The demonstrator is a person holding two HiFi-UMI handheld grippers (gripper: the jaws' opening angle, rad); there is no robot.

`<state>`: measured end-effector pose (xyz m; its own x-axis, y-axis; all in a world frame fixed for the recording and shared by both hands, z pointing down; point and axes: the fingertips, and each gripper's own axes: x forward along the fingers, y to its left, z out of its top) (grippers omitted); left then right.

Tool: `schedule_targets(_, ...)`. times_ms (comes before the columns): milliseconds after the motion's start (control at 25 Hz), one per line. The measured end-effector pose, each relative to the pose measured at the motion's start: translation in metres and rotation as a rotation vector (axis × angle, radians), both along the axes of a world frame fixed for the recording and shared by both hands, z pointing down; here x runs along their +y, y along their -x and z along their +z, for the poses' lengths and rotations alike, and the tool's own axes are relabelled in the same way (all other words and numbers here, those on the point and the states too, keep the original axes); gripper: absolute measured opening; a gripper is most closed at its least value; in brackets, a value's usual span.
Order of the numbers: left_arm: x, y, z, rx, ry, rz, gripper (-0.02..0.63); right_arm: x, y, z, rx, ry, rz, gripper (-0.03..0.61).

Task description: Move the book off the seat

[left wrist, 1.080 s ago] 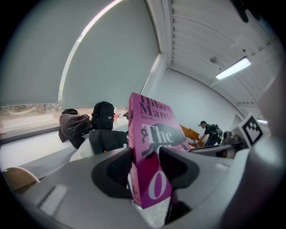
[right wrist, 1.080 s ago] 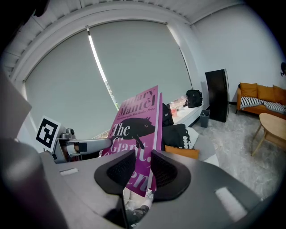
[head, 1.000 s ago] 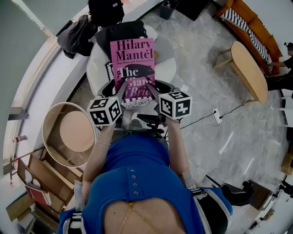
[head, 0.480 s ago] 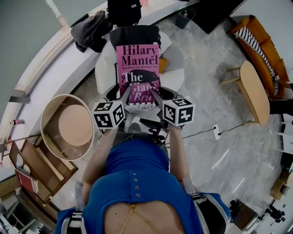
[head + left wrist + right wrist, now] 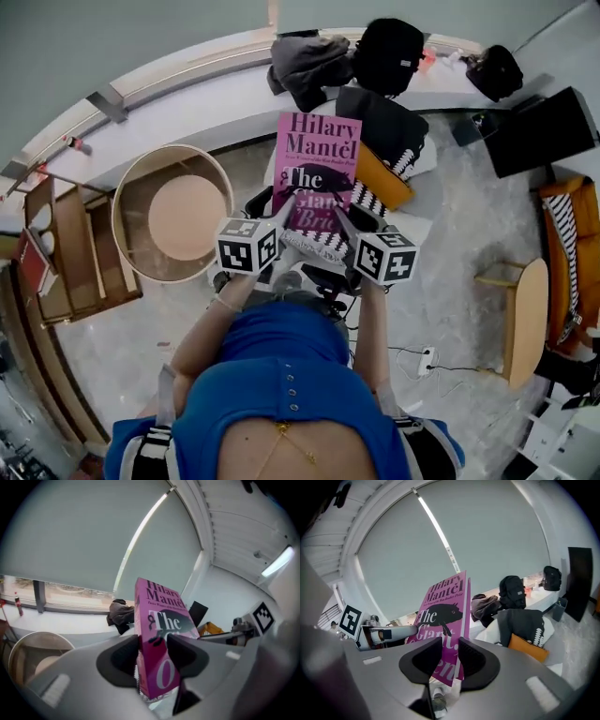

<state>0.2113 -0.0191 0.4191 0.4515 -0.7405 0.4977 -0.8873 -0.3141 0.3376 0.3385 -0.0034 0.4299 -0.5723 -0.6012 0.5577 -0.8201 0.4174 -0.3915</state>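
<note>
A pink paperback (image 5: 319, 150) with a black pig on its cover is held upright in the air by both grippers. My left gripper (image 5: 281, 214) is shut on its lower left edge and my right gripper (image 5: 343, 221) on its lower right edge. In the left gripper view the book's spine (image 5: 145, 634) stands clamped between that gripper's (image 5: 154, 653) dark pads. The right gripper view shows the cover (image 5: 440, 602) pinched by the right gripper (image 5: 450, 658). The white seat (image 5: 420, 225) lies behind and to the right of the book, with a dark garment (image 5: 384, 122) and an orange cushion (image 5: 380, 178) on it.
A round wooden table (image 5: 173, 211) stands just left of the book. Along the window ledge lie a jacket (image 5: 309, 66) and a black backpack (image 5: 389, 52). Wooden shelving (image 5: 66, 244) is at far left, and a small wooden side table (image 5: 525, 319) and a power strip (image 5: 427, 359) are at right.
The view has swung left with the book still held in both grippers. The seat now lies right of the book and the round table is closer to it.
</note>
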Motion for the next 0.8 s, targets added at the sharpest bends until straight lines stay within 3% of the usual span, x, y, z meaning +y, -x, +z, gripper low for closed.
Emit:
schedule_targets(240,0.005,0.131,-0.007,0.020,0.000,-0.187,0.190,-0.018,0.130,-0.009,0.006,-0.006,-0.185,0.107)
schedule_targets(560,0.033,0.304,-0.013,0.012,-0.003,-0.311,0.190,-0.006,0.304,-0.012,-0.023,0.008,-0.320,0.107)
schedule_targets(800,0.062,0.408,-0.008,0.008,-0.005,-0.401,0.184,0.011,0.412,-0.005,-0.018,0.021,-0.414,0.107)
